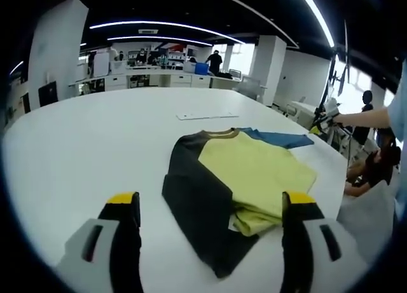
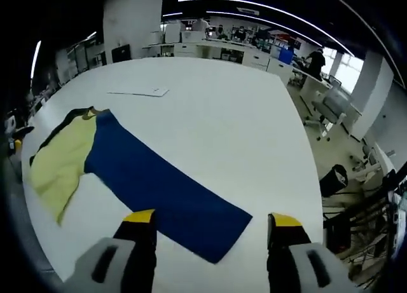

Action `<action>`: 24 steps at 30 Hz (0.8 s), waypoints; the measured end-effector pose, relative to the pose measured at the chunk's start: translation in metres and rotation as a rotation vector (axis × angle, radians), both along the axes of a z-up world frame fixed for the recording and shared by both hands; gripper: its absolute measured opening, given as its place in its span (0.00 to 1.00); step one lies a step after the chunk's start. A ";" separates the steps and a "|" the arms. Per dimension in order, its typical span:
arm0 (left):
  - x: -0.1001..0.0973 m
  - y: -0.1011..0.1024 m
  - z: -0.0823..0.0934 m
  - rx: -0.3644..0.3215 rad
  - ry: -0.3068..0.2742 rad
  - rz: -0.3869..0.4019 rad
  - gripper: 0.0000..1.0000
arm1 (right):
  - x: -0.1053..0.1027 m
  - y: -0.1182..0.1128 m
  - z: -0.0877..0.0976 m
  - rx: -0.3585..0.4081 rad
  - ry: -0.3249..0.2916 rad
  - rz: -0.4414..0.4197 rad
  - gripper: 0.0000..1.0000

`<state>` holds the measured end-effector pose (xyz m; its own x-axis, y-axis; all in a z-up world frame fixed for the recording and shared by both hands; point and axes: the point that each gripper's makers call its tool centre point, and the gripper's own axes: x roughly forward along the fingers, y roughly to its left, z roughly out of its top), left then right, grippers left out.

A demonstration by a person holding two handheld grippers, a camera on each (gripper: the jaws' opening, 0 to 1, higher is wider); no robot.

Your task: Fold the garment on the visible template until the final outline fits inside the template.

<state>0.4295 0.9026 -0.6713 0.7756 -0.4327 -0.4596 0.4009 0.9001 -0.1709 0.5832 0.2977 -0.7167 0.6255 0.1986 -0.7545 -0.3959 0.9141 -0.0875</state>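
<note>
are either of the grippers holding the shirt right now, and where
Nothing is held. The left gripper and right gripper are both open, with the garment lying free on the white table.

Open office: white pillars, ceiling light strips, bright windows.

My left tongs have two black jaws capped with yellow tips, each set in a pale grey housing with a dark slot. My right tongs match them: black jaws, yellow tips, grey housings with slots. Right of my left tongs shows my light blue sleeve
</note>
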 end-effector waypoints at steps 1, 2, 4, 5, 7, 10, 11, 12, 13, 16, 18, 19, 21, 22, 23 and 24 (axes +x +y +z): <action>0.000 0.000 0.001 -0.003 -0.003 0.000 0.90 | -0.003 0.001 0.001 -0.005 0.000 -0.004 0.84; 0.000 0.001 0.003 -0.004 -0.005 -0.001 0.90 | -0.008 0.005 0.003 0.002 -0.005 0.000 0.89; -0.001 0.002 0.005 -0.005 -0.011 -0.002 0.90 | -0.013 0.010 0.006 0.014 -0.017 0.008 0.96; -0.001 0.003 0.005 -0.007 -0.013 -0.003 0.90 | -0.016 0.011 0.007 0.016 -0.020 0.010 1.00; -0.002 0.003 0.007 -0.012 -0.017 -0.004 0.90 | -0.021 0.014 0.008 0.017 -0.016 0.016 1.00; -0.002 0.005 0.009 -0.021 -0.021 -0.008 0.90 | -0.030 0.017 0.013 0.009 -0.022 0.019 1.00; -0.003 0.005 0.009 -0.021 -0.024 -0.010 0.90 | -0.033 0.020 0.016 0.027 -0.026 0.015 1.00; -0.004 0.006 0.011 -0.022 -0.025 -0.010 0.90 | -0.036 0.021 0.020 0.027 -0.031 0.015 1.00; -0.005 0.007 0.012 -0.026 -0.030 -0.007 0.91 | -0.038 0.022 0.023 0.027 -0.038 0.022 1.00; -0.008 0.009 0.015 -0.040 -0.036 -0.003 0.91 | -0.048 0.026 0.032 0.034 -0.043 0.027 1.00; -0.010 0.010 0.015 -0.043 -0.038 -0.002 0.91 | -0.054 0.027 0.038 0.033 -0.048 0.028 1.00; -0.010 0.011 0.015 -0.046 -0.038 -0.001 0.90 | -0.056 0.028 0.041 0.035 -0.050 0.028 1.00; -0.014 0.010 0.016 -0.060 -0.037 0.001 0.90 | -0.061 0.030 0.046 0.046 -0.059 0.026 1.00; -0.016 0.010 0.016 -0.065 -0.035 0.001 0.89 | -0.064 0.032 0.047 0.051 -0.060 0.026 1.00; -0.018 0.010 0.016 -0.073 -0.032 0.002 0.88 | -0.068 0.036 0.049 0.055 -0.063 0.031 1.00; -0.020 0.010 0.016 -0.079 -0.030 0.005 0.87 | -0.071 0.040 0.050 0.057 -0.066 0.038 1.00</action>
